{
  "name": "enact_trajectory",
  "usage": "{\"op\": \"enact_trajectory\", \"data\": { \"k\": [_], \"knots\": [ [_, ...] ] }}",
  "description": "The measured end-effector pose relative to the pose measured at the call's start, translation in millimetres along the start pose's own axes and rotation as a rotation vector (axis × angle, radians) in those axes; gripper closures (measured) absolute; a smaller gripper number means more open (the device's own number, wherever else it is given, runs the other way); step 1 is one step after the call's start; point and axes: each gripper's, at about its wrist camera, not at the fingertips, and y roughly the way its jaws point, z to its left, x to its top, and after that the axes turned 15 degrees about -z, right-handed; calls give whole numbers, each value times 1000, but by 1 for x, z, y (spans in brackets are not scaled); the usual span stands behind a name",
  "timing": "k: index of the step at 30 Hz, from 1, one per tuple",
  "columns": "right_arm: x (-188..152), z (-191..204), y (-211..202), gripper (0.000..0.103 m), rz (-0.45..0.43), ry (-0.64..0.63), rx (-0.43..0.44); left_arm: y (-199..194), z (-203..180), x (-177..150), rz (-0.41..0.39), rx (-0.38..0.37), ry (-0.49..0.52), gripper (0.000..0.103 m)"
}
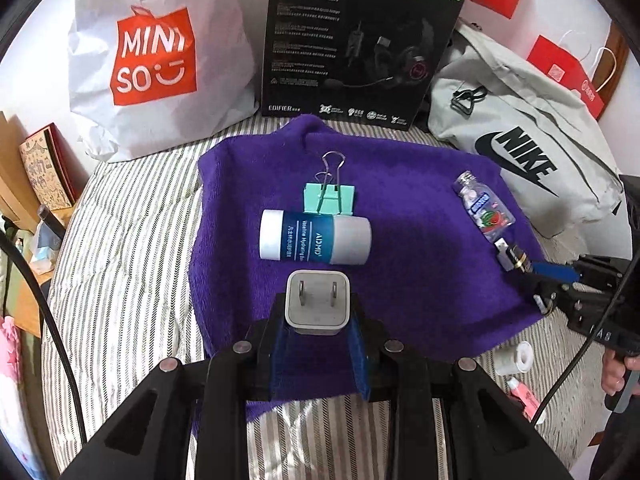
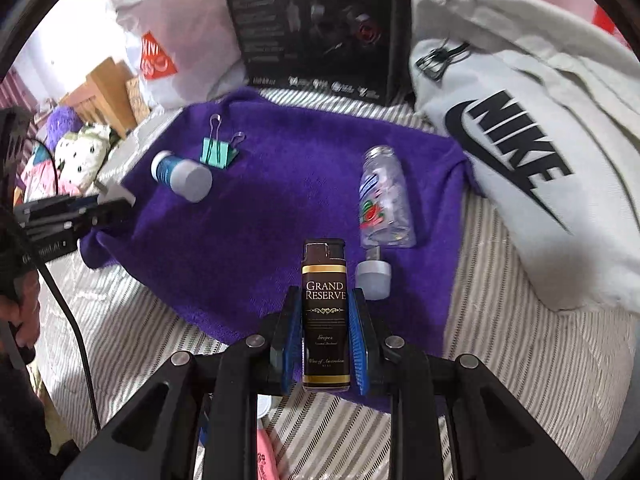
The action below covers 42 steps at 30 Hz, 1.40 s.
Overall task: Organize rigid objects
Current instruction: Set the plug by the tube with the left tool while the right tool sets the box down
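Charger (image 1: 317,303) between left claw (image 1: 318,334) fingers.

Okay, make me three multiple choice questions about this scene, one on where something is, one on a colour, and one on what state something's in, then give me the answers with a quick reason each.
1. Where does the binder clip lie?
A. On the purple towel, just beyond the white and blue tube
B. Inside the Nike bag
C. On the striped sheet, off the towel

2. What colour is the binder clip's body?
A. Red
B. Mint green
C. Black

3. What is the left gripper doing?
A. Open, holding nothing
B. Shut on the white charger plug
C. Shut on the small clear bottle

Answers: 1 A, the clip rests on the towel behind the tube. 2 B, its body is mint green with silver wire handles. 3 B, the plug sits between the blue pads, prongs up; the right gripper holds the Grand Reserve lighter.
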Motion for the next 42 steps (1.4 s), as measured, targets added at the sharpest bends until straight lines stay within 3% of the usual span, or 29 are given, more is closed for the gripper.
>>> {"op": "enact_trajectory", "data": {
  "k": [20, 42],
  "knots": [
    [-8, -8, 38, 80, 93, -73, -49, 41, 10, -2, 45, 33, 0, 76],
    [-13, -15, 37, 79, 72, -69, -10, 48, 6, -7, 45, 56, 43, 75]
  ]
}}
